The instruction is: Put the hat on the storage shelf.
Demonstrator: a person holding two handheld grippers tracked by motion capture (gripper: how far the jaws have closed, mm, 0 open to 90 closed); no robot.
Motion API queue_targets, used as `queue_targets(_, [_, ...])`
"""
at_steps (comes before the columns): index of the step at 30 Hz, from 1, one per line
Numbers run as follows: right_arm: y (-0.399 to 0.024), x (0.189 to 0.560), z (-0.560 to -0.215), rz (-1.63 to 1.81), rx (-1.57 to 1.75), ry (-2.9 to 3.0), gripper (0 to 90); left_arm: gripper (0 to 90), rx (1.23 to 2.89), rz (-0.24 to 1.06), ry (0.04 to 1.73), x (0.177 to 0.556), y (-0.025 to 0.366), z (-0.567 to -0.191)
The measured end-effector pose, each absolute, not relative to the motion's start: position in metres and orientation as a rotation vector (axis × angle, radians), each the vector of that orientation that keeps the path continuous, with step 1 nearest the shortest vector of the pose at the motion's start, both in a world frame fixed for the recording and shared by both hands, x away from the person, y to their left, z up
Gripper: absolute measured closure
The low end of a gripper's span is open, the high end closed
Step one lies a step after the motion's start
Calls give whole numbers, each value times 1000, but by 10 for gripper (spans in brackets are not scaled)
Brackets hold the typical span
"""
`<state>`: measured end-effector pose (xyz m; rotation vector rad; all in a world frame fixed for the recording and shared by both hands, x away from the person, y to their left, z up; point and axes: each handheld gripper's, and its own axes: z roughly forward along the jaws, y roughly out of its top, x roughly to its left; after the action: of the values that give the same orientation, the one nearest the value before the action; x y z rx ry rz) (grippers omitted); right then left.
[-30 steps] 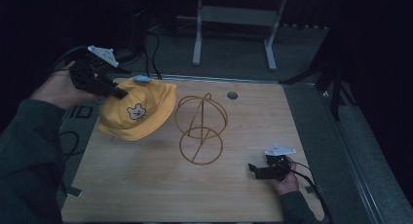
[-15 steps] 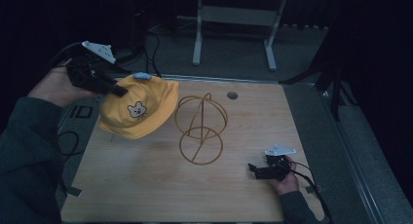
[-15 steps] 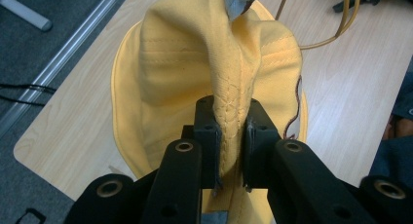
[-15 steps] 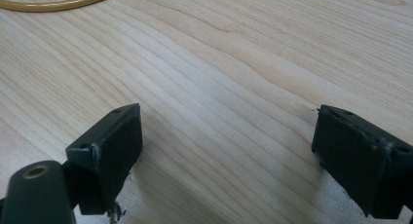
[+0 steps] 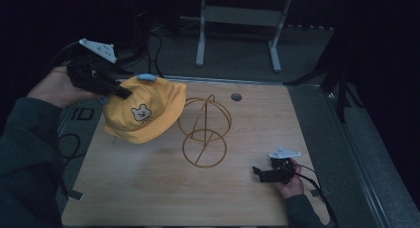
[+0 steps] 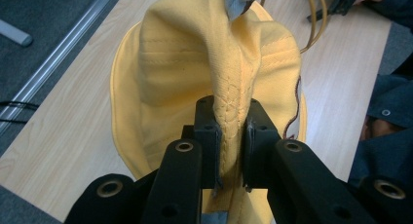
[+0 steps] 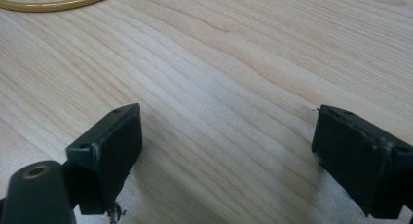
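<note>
Two hand-held grippers: left hand-held gripper [image 6: 229,136] is pinched tight on the yellow hat [image 5: 143,111] brim, hat hanging above the tabletop [image 5: 148,188] just left of the wire stand [image 5: 204,131]. Right hand-held gripper [image 7: 226,156] rests wide open, holding nothing. I'd lift higher, centre the crown over the stand's top w/o snagging wire, then lower.

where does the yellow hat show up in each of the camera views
High view: the yellow hat hangs at upper left, brim pinched by the left gripper.
Left gripper view: it spreads up the centre, clamped between the jaws.
Right gripper view: not in it.
Shared landmark: the gold wire stand, whose base ring curves along the right gripper view's top edge.
</note>
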<state>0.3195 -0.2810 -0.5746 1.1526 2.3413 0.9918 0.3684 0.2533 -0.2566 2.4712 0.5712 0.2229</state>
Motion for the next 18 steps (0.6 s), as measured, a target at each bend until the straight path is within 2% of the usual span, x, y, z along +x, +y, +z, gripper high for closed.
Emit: queue_targets(18, [-281, 319, -575, 992, 1153, 2341, 111, 797, 2442, 204, 538, 368, 249, -252])
